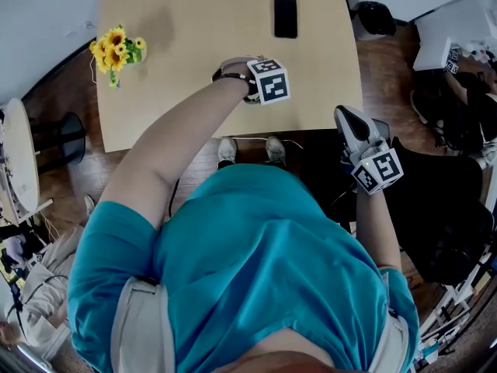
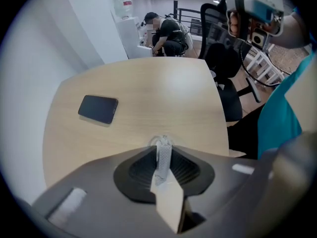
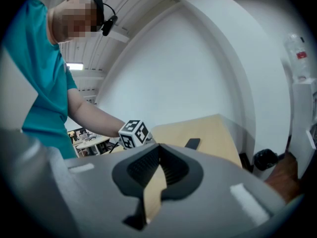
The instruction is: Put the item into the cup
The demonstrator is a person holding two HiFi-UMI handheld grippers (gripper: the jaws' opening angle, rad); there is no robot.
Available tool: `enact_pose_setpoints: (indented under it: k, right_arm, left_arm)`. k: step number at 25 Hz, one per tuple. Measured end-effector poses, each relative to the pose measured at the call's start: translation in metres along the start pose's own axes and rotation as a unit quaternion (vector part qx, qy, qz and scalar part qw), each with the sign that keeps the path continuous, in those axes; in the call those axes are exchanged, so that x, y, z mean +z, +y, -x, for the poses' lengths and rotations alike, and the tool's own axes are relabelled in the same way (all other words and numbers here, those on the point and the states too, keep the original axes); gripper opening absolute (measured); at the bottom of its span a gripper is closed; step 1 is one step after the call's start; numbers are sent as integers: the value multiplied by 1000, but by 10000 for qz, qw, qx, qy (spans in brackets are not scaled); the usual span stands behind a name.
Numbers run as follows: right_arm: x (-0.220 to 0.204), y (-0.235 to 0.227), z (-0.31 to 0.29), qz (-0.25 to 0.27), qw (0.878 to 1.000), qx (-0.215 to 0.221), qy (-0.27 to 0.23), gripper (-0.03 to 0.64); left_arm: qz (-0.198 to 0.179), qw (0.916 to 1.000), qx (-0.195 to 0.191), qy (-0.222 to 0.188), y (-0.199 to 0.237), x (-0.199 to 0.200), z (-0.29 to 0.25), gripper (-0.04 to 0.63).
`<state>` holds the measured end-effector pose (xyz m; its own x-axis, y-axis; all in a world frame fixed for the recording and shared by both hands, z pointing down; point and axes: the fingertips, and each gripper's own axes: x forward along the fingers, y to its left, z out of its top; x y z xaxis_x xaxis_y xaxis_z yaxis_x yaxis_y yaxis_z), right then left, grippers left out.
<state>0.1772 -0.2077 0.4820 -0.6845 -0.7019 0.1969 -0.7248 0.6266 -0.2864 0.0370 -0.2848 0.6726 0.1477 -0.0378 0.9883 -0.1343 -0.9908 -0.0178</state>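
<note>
My left gripper (image 1: pixel 266 81) is held low over the near part of the light wooden table (image 1: pixel 194 29). In the left gripper view its jaws (image 2: pixel 162 151) are shut on a thin white packet (image 2: pixel 163 158) with a crimped top, which stands upright between the pads. My right gripper (image 1: pixel 366 152) is raised off the table's right edge, over a dark chair. In the right gripper view it (image 3: pixel 158 151) is closed with nothing between the pads. No cup can be made out in any view.
A black phone (image 1: pixel 285 17) lies at the far middle of the table, also seen as the phone (image 2: pixel 98 108). A bunch of yellow flowers (image 1: pixel 116 51) stands at the left edge. Dark office chairs (image 2: pixel 225 58) and a person (image 2: pixel 168 33) are beyond the table.
</note>
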Motion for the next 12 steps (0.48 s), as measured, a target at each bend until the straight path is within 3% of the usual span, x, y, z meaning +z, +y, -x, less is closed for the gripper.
enact_pose_setpoints:
  k: [8, 12]
  right_arm:
    - [7, 4, -5, 5, 9999, 81, -80, 2]
    - [9, 8, -10, 36, 9998, 145, -91, 2]
  left_arm:
    - [548, 9962, 36, -671, 0, -2, 27, 172]
    - [607, 9928, 127, -1028, -1, -4, 38, 250]
